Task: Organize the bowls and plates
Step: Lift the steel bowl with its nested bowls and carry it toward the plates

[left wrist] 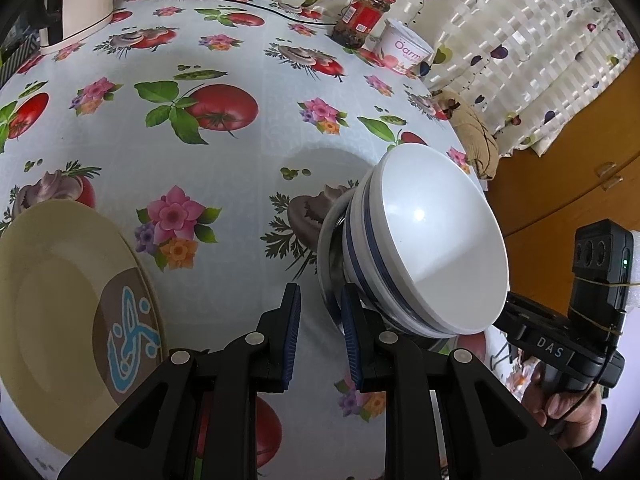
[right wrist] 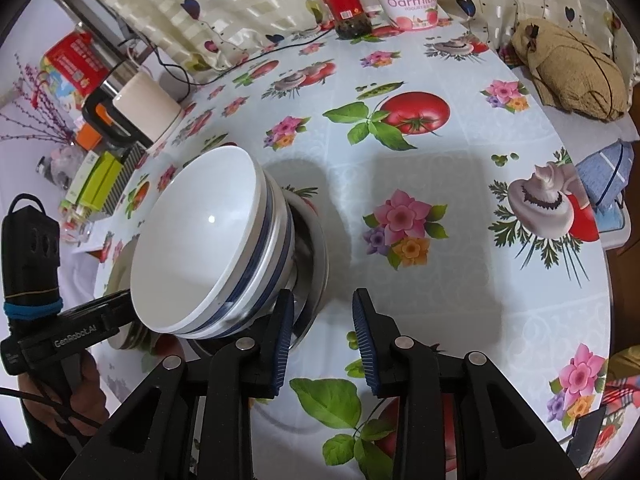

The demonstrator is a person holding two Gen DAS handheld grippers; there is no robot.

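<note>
A stack of white ceramic bowls with blue bands was seen nested in a shallow stainless-steel dish near the middle of the table covered by a floral-and-tomato oilcloth; a beige plate with a brown-and-blue emblem lay towards the table's near left edge. The left gripper was held with its jaws apart and empty, one blue ribbed pad just beside the dish rim; whether contact was made could not be determined. The right gripper was likewise held with its jaws apart on nothing, its left pad close to the same rim. A slip was judged likely should the thin, glossy rim be pinched alone, since the stacked bowls could shift or topple under tilt. Collision between the two grippers was also considered possible, both being crowded at one stack. Legible writing comprised "Öarmilk" on a white yoghurt tub, "GenRobot.AI" and "DAS" on the gripper bodies; the label on the red-lidded glass jar could not be read.
</note>
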